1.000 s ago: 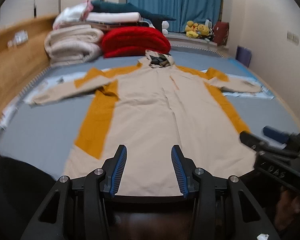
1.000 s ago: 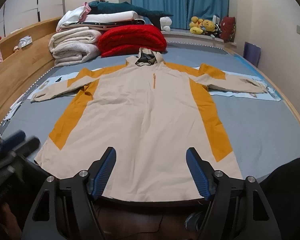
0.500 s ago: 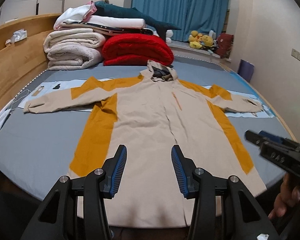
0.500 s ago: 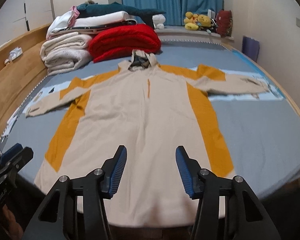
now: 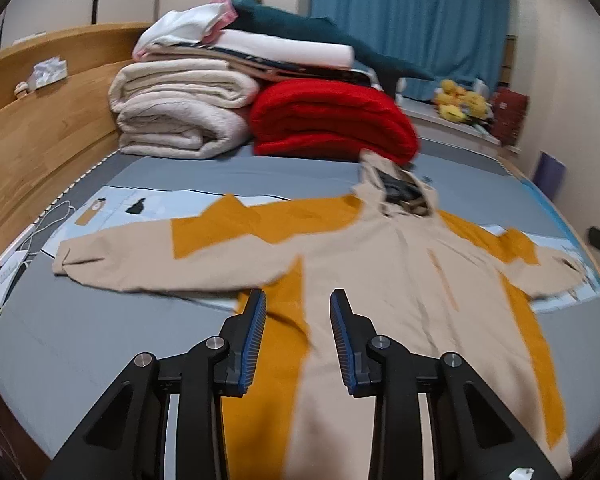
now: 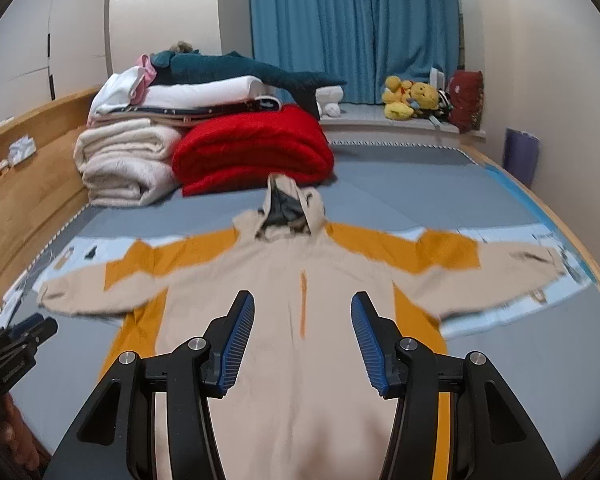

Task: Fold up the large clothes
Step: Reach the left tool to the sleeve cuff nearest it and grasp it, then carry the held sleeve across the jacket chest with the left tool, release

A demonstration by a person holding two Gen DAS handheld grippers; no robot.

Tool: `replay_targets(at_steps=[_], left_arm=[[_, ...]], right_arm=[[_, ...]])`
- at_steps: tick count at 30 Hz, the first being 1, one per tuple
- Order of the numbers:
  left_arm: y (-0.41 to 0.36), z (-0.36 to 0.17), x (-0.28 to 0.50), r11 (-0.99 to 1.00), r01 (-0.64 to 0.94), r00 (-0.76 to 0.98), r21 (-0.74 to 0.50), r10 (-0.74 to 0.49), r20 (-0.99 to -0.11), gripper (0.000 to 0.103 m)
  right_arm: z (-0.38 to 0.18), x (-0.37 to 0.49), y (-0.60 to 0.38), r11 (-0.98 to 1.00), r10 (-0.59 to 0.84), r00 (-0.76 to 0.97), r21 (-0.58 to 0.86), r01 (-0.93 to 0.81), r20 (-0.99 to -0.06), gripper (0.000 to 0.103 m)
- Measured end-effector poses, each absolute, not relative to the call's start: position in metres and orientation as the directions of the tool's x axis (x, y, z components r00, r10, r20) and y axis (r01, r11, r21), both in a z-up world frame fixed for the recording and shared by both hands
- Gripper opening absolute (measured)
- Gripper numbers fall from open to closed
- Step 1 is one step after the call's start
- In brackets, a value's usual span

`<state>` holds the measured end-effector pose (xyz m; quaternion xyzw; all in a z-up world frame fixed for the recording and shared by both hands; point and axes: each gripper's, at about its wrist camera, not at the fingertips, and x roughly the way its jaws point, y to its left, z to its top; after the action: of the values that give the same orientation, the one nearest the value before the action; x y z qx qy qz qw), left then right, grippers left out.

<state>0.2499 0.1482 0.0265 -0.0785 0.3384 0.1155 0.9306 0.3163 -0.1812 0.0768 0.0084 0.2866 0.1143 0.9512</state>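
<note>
Your jacket [image 6: 300, 288] lies flat on the bed [image 6: 480, 200], hood away from you, sleeves spread sideways, while your left gripper [image 5: 296, 300], just narrowed and empty, hovers nearer its left sleeve [image 5: 148, 256], and your right gripper [image 6: 302, 302] hovers half-open, empty, over the chest.

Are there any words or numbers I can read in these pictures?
None can be read.
Light blue sheet under the jacket: small printed pictures, too blurred to show any words.
Orange strip on the jacket's chest: no writing visible.
</note>
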Motion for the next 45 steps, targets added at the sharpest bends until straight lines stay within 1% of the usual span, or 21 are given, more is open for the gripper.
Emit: replay_targets(at_steps=[2,5,8,10,11,12,14,19,20,21,23,25,31,33,36,39,41,42,43,44,45], left_arm=[[0.173,0.017,0.267,0.954,-0.293,0.737,-0.070,0.178,-0.652,0.030],[0.219,-0.010,0.286,0.939,-0.332,0.724,-0.087,0.195,-0.662,0.030],[0.274,-0.045,0.300,0.894,-0.426,0.666,-0.139,0.206,-0.717,0.029],[0.307,-0.062,0.304,0.856,-0.488,0.638,-0.170,0.217,-0.739,0.028],[0.322,-0.067,0.306,0.841,-0.514,0.630,-0.168,0.237,-0.739,0.028],[0.338,-0.072,0.307,0.826,-0.540,0.619,-0.159,0.262,-0.741,0.028],[0.363,-0.082,0.307,0.801,-0.577,0.603,-0.159,0.287,-0.745,0.028],[0.423,-0.102,0.308,0.741,-0.652,0.570,-0.158,0.342,-0.748,0.029],[0.433,-0.107,0.310,0.731,-0.663,0.564,-0.161,0.346,-0.750,0.030],[0.442,-0.110,0.309,0.722,-0.672,0.559,-0.163,0.350,-0.751,0.032],[0.462,-0.121,0.307,0.699,-0.691,0.551,-0.182,0.348,-0.758,0.035],[0.481,-0.131,0.304,0.676,-0.712,0.536,-0.188,0.350,-0.768,0.039],[0.531,-0.151,0.287,0.561,-0.794,0.494,-0.233,0.373,-0.785,0.039],[0.543,-0.156,0.284,0.535,-0.804,0.496,-0.260,0.362,-0.789,0.039],[0.554,-0.166,0.282,0.504,-0.821,0.480,-0.269,0.352,-0.804,0.039],[0.556,-0.169,0.284,0.508,-0.819,0.484,-0.265,0.365,-0.795,0.039],[0.555,-0.169,0.287,0.518,-0.819,0.478,-0.247,0.378,-0.793,0.034],[0.555,-0.169,0.288,0.521,-0.819,0.474,-0.238,0.383,-0.793,0.017],[0.555,-0.169,0.289,0.519,-0.824,0.465,-0.228,0.388,-0.796,0.008],[0.555,-0.167,0.289,0.516,-0.826,0.464,-0.225,0.396,-0.793,0.007],[0.553,-0.163,0.289,0.516,-0.829,0.460,-0.216,0.410,-0.788,0.004]], right_arm=[[0.082,0.343,-0.173,0.969,0.239,0.819,0.080,-0.232,-0.522,0.052],[0.074,0.361,-0.167,0.962,0.265,0.823,0.086,-0.258,-0.502,0.052],[0.050,0.387,-0.162,0.960,0.276,0.767,0.121,-0.254,-0.580,0.051],[0.043,0.396,-0.159,0.951,0.300,0.748,0.122,-0.284,-0.592,0.046],[0.042,0.398,-0.156,0.950,0.294,0.756,0.095,-0.297,-0.585,0.039],[0.040,0.399,-0.156,0.949,0.293,0.759,0.082,-0.303,-0.582,0.036],[0.038,0.404,-0.157,0.946,0.300,0.758,0.076,-0.316,-0.580,0.034],[0.024,0.418,-0.162,0.949,0.300,0.731,0.110,-0.297,-0.613,0.035],[0.019,0.422,-0.162,0.950,0.296,0.719,0.113,-0.292,-0.629,0.038],[0.015,0.425,-0.162,0.951,0.291,0.710,0.113,-0.288,-0.641,0.044],[0.007,0.431,-0.163,0.953,0.283,0.699,0.112,-0.280,-0.656,0.051],[0.000,0.434,-0.165,0.957,0.271,0.694,0.106,-0.271,-0.667,0.051],[-0.023,0.442,-0.165,0.958,0.250,0.658,0.082,-0.275,-0.710,0.051],[-0.032,0.444,-0.165,0.957,0.248,0.639,0.083,-0.276,-0.728,0.051],[-0.041,0.447,-0.164,0.957,0.247,0.620,0.086,-0.278,-0.745,0.051],[-0.045,0.450,-0.164,0.959,0.240,0.608,0.086,-0.272,-0.757,0.051],[-0.045,0.452,-0.165,0.960,0.240,0.604,0.093,-0.265,-0.760,0.051],[-0.045,0.452,-0.165,0.960,0.239,0.603,0.093,-0.264,-0.761,0.051],[-0.045,0.452,-0.164,0.961,0.236,0.603,0.091,-0.262,-0.762,0.051],[-0.045,0.452,-0.164,0.961,0.234,0.604,0.089,-0.261,-0.761,0.051],[-0.045,0.453,-0.164,0.962,0.232,0.603,0.087,-0.261,-0.763,0.051]])
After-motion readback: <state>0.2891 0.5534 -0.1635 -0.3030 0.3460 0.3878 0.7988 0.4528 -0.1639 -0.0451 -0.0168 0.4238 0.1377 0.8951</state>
